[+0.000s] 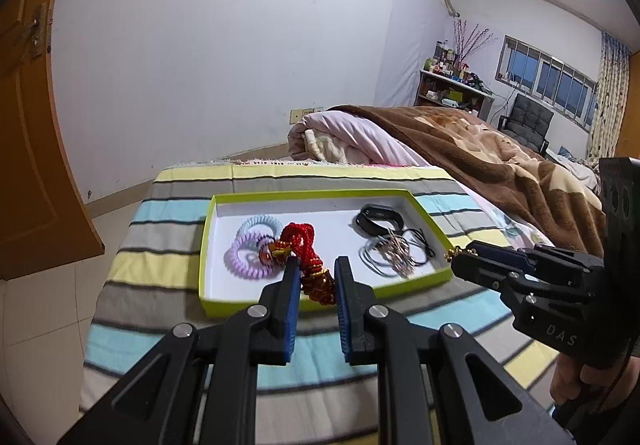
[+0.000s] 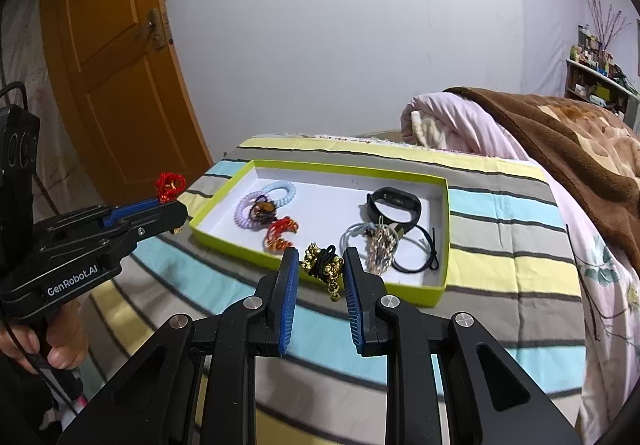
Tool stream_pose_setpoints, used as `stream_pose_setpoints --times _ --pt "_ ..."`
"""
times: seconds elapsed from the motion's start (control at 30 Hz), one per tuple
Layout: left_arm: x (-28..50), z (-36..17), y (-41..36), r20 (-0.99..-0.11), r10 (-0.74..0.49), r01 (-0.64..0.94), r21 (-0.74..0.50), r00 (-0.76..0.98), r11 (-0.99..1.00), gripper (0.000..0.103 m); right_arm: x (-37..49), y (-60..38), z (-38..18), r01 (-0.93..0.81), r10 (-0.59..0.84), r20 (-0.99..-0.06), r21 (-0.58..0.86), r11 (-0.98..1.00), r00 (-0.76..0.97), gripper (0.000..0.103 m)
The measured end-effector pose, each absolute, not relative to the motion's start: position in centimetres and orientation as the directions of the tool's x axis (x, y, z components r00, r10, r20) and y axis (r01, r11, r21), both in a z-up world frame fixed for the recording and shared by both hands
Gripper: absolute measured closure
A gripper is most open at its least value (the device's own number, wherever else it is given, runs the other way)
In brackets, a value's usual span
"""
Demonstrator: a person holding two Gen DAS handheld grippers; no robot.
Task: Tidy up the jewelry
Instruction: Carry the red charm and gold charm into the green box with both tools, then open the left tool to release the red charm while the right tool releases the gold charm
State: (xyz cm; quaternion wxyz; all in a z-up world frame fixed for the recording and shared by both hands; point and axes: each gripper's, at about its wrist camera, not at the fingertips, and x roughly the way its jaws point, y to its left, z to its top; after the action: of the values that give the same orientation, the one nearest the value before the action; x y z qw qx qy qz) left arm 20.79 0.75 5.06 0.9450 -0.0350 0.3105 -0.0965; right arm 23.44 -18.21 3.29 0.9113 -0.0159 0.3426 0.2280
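The left gripper (image 1: 316,265) is closing its fingers on a red cord bracelet (image 1: 298,241) with amber beads, which is hanging between them just over the near rim of the green box (image 2: 444,229). The right gripper (image 2: 321,257) is pinching a black cord with gold bells (image 2: 324,265), its fingers drawn in around the bunch, also above that near rim.

Inside the box, 2 coiled hair ties (image 2: 262,201) are lying at the left end, a black wristband (image 2: 394,207) at the far right, and thin hair ties with a chain (image 2: 378,241) just in front of it. The box is sitting on a striped bedspread (image 2: 500,245).

Both pieces are dangling loosely, so a release short of the rim could be dropping them onto the bedspread, and the bells could be snagging the chain.
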Motion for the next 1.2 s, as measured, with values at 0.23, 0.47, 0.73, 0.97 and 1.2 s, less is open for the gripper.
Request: stream_pose_setpoints --times 0.23,0.47,0.73,0.97,1.2 --pt "24.9 4.1 0.6 -0.589 -0.198 0.163 -0.113 0.784 0.980 0.085 26.7 -17.7 2.1 -0.421 0.397 -0.650 0.129 0.898 0.648 0.080" --pt "28.8 2.9 0.3 -0.599 -0.209 0.179 -0.110 0.773 0.978 0.085 30.1 -16.9 0.2 -0.418 0.388 -0.680 0.132 0.899 0.622 0.080" --pt "32.0 0.4 0.1 -0.644 -0.223 0.191 -0.120 0.732 0.974 0.085 32.5 -16.2 -2.3 -0.408 0.372 -0.721 0.134 0.903 0.585 0.080" --pt "33.3 -1.2 -0.5 -0.677 -0.237 0.211 -0.121 0.697 0.970 0.084 33.4 -16.0 -3.3 -0.396 0.355 -0.745 0.132 0.909 0.566 0.080" --pt "33.9 -2.4 -0.1 -0.703 -0.230 0.199 -0.128 0.673 0.972 0.084 33.7 -16.0 -3.6 -0.391 0.349 -0.752 0.132 0.911 0.559 0.079"
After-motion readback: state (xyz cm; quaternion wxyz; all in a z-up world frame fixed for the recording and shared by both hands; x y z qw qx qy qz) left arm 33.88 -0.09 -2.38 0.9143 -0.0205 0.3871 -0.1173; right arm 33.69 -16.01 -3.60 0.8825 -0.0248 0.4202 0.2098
